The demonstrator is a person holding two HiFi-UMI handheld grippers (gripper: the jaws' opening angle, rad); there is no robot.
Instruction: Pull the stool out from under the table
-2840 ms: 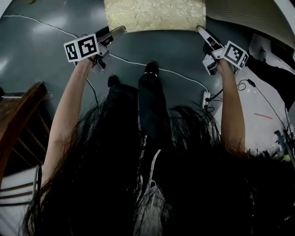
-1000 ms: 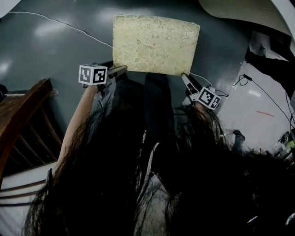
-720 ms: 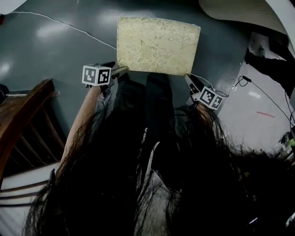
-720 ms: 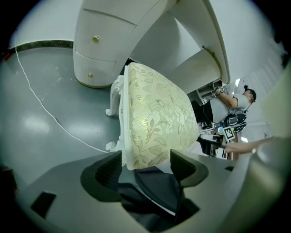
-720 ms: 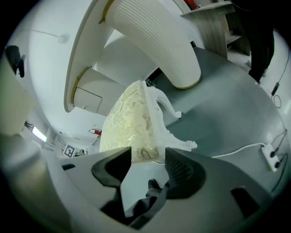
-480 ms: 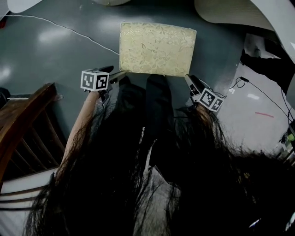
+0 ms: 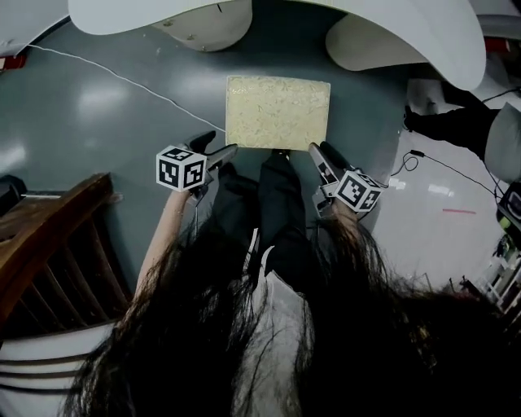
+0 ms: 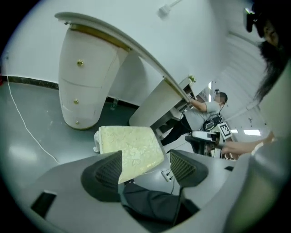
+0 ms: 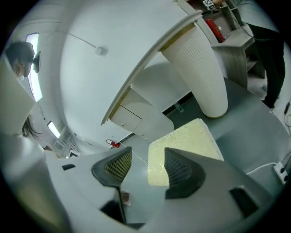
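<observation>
The stool (image 7: pixel 278 112) has a cream patterned cushion and stands on the grey floor, just in front of the white table (image 7: pixel 269 10). My left gripper (image 7: pixel 221 148) hovers over the stool's near left corner, and my right gripper (image 7: pixel 319 151) hovers over its near right corner. In the left gripper view the jaws stand wide apart, with the stool (image 8: pixel 129 144) well below and beyond my left gripper (image 8: pixel 145 167). The right gripper view shows the same. There my right gripper (image 9: pixel 148 169) is open above the stool (image 9: pixel 184 143). Neither holds anything.
A dark wooden chair (image 7: pixel 45 240) stands at the left. A white cable (image 7: pixel 122 79) crosses the floor. The table's white pedestals (image 7: pixel 203 24) sit behind the stool. The person's dark-trousered legs (image 7: pixel 277 204) are just before the stool. Another person (image 8: pixel 213 107) stands at the right.
The view has risen, so the stool looks smaller and the table now shows at the top. Both grippers have lifted with it and stay above the stool's near corners.
</observation>
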